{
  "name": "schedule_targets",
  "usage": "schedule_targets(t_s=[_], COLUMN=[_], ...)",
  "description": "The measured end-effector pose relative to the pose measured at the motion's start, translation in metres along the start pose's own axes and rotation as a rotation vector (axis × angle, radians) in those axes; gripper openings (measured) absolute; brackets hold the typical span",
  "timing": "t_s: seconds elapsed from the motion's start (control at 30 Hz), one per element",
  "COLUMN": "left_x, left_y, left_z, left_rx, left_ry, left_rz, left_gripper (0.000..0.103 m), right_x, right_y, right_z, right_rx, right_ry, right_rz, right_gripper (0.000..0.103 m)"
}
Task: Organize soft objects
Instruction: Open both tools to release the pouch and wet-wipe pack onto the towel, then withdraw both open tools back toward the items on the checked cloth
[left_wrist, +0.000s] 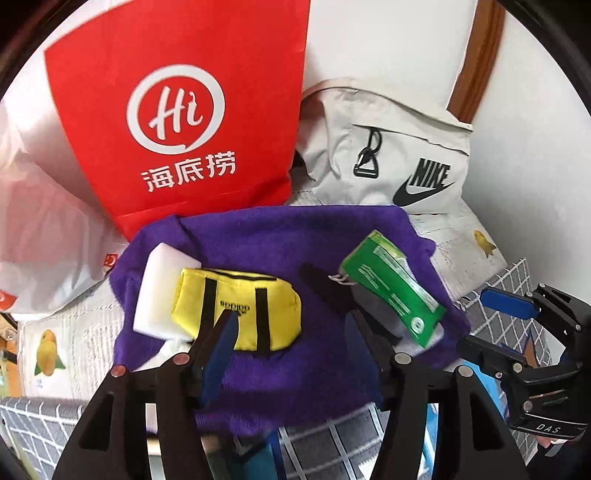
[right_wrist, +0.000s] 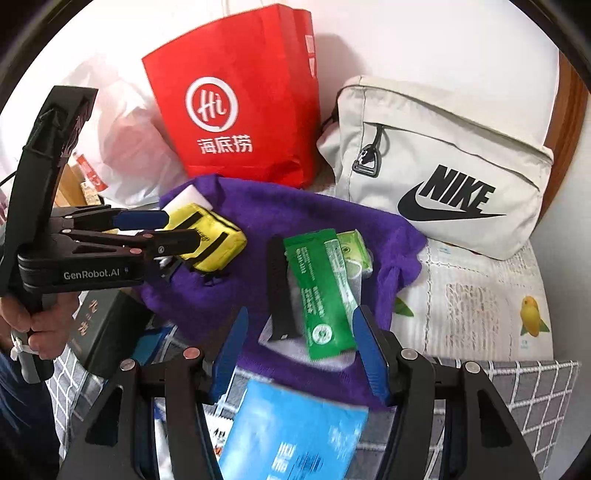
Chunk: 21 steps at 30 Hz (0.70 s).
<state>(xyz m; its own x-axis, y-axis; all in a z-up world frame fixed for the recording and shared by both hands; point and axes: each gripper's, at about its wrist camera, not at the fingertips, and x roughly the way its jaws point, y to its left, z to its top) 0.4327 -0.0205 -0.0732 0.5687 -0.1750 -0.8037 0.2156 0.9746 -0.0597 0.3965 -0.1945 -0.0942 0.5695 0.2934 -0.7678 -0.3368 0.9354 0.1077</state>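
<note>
Left gripper (right_wrist: 181, 229) jaws parted, straddling soft boxy yellow pouch (left_wrist: 240, 306) beside white foam block (left_wrist: 159, 291). Right gripper (right_wrist: 299, 354) jaws spread, glossy green packet (right_wrist: 321, 291) between blue pads; all on fuzzy purple cloth (right_wrist: 295, 214).

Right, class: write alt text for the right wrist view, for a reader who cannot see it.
An open right gripper hovers over a green packet and a black strap lying on a purple cloth. At left, the left gripper reaches a yellow pouch; a red paper bag and a beige Nike bag stand behind.
</note>
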Motion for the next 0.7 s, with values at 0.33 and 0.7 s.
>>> schedule_targets(t_s=[0.33, 0.7], left_x=[-0.051, -0.072], left_y=[-0.014, -0.041], left_z=[-0.051, -0.144], left_rx=[-0.023, -0.027], left_ry=[-0.012, 0.040], left_rz=[0.025, -0.021], left_gripper=[0.061, 0.062], right_x=[-0.037, -0.066], right_y=[0.018, 0.026], right_z=[-0.039, -0.089], right_rx=[-0.008, 0.007], right_ry=[-0.006, -0.002], right_rz=[0.046, 0.037], right_gripper=[0.059, 0.059])
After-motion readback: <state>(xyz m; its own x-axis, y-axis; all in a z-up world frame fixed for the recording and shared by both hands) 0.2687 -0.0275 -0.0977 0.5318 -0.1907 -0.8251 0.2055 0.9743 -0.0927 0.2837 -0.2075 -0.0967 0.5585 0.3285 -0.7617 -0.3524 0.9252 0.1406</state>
